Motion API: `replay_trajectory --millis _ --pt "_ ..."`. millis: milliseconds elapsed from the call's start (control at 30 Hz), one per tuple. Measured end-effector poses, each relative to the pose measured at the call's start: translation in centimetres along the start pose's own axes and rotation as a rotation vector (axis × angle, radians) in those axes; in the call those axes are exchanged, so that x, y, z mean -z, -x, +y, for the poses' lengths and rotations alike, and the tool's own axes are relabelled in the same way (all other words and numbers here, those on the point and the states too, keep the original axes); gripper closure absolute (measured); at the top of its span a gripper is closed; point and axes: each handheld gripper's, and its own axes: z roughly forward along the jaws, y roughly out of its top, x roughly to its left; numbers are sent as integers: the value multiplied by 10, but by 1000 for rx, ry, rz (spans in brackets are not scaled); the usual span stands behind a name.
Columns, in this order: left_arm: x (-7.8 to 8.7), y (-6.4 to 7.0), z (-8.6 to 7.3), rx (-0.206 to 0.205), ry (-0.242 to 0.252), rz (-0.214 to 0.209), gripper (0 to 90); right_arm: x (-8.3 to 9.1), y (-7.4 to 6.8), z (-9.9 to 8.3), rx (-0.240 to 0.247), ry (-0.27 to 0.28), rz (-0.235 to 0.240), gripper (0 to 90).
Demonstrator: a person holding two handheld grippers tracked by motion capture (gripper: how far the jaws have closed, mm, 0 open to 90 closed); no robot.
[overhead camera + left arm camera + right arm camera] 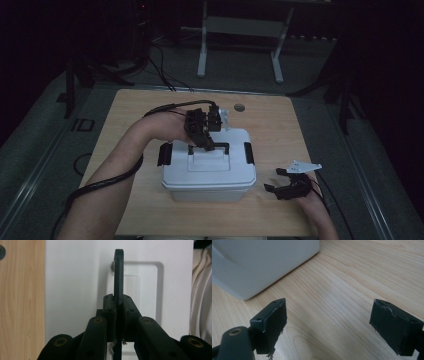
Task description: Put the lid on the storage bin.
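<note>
In the middle of the bench [125, 107] sits my white plastic box [210, 172]. The left gripper view shows my left gripper [119, 307] squeezed shut on the thin black handle [118, 275] on its smooth lid. The high view shows black clips [165, 154] on both sides. My right gripper [278, 180] rests wide open and empty near the front right corner.

Black tongs [207, 134], brass rivets, trailing black cable, bare forearms.

There are no words, numbers or signs to read here (the room is quite dark). The white box [209, 172] has a plain lid, and the wooden table [280, 125] has no writing.
</note>
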Motion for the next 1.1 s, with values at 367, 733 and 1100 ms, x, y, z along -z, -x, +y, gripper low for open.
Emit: replay_trajectory --millis 367,733,1100 --pt "-21 -6 -3 0 -29 -19 835 -1 -1 1 5 5 11 138" --pt "-35 -12 -4 12 -11 -32 833 -3 -3 2 13 2 13 138" --pt "-41 -15 -9 28 8 -5 817 -3 -4 0 12 -1 16 138"
